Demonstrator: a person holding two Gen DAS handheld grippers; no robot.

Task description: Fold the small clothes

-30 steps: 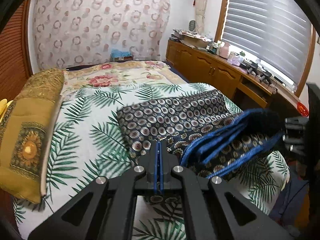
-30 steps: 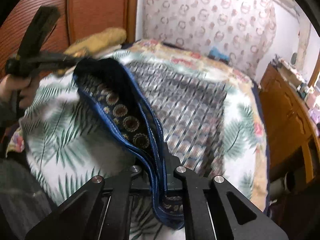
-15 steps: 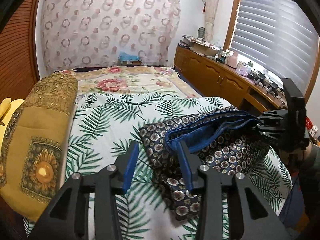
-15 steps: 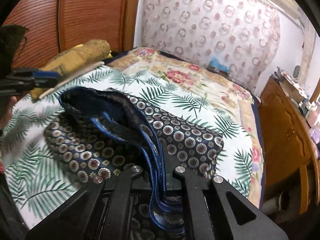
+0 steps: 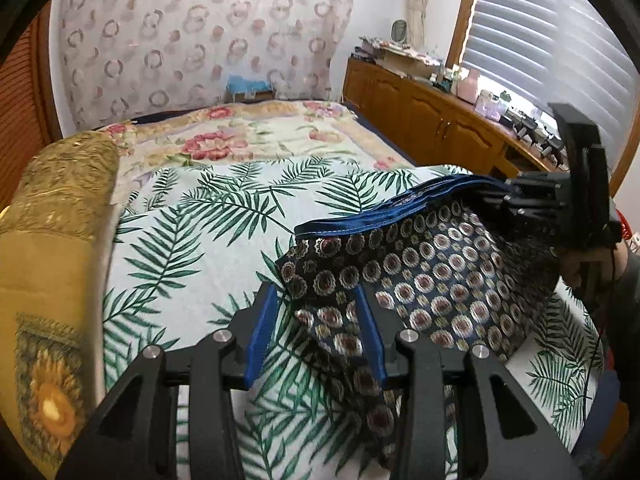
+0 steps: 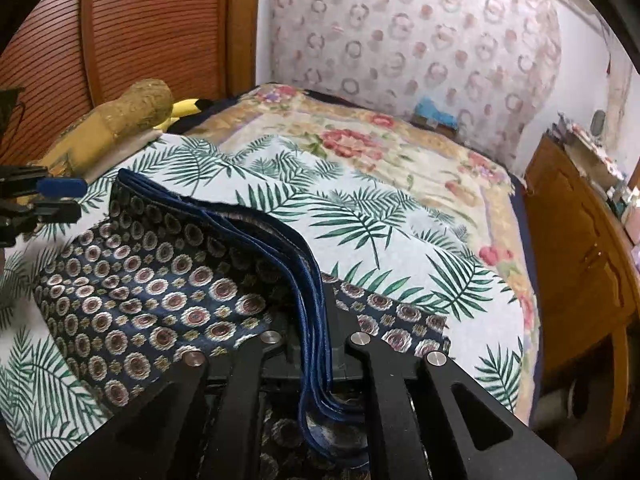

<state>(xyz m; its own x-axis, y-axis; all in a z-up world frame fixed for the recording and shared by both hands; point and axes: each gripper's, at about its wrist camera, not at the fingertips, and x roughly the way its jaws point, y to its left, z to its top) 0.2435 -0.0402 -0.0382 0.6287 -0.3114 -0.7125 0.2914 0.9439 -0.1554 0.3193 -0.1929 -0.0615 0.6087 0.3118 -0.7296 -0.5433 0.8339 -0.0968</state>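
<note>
Palm-print bedspread [image 5: 224,216], silky medallion-patterned garment [image 5: 440,280], folded blue-trimmed edges

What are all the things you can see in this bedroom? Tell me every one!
dark blue patterned garment with blue trim: one, navy with round motifs, on the bed, its trimmed edge lifted
white palm-leaf sheet: one, white and green, spread under the garment
floral blanket: one, cream with red flowers, farther up the bed
gold embroidered cushion: one, yellow-gold, on the bed's left edge in the left wrist view
wooden cabinet: one run, brown, below the window, cluttered on top
window blind: one, white, behind the cabinet
ring-patterned curtain: one, pale pink, beyond the bed
left gripper: black with blue pads, open over the garment's corner
right gripper: black, shut on the garment's blue trim
</note>
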